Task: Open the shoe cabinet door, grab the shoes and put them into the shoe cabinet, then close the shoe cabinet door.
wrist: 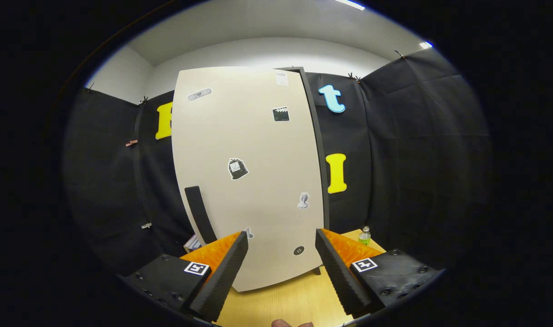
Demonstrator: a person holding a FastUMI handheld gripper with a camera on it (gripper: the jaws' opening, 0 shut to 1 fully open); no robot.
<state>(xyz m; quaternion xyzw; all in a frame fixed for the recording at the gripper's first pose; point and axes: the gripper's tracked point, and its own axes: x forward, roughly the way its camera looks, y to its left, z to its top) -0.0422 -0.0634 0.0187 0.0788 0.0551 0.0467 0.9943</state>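
A tall beige shoe cabinet door (249, 172) with several stickers stands upright just beyond my fingers, on a light wooden tabletop (294, 299). A dark vertical handle (200, 214) sits near the door's lower left edge, just above my left finger. The cabinet's dark side panel (319, 159) shows along the door's right edge. The door looks closed. My gripper (281, 254) is open, fingers wide apart with nothing between them, facing the lower part of the door. No shoes show.
A small green-labelled bottle (364, 236) stands on the table to the right of the cabinet, beyond my right finger. Some flat items (192, 243) lie left of the cabinet base. Black cloth walls close in on both sides. A fingertip (283, 323) shows below.
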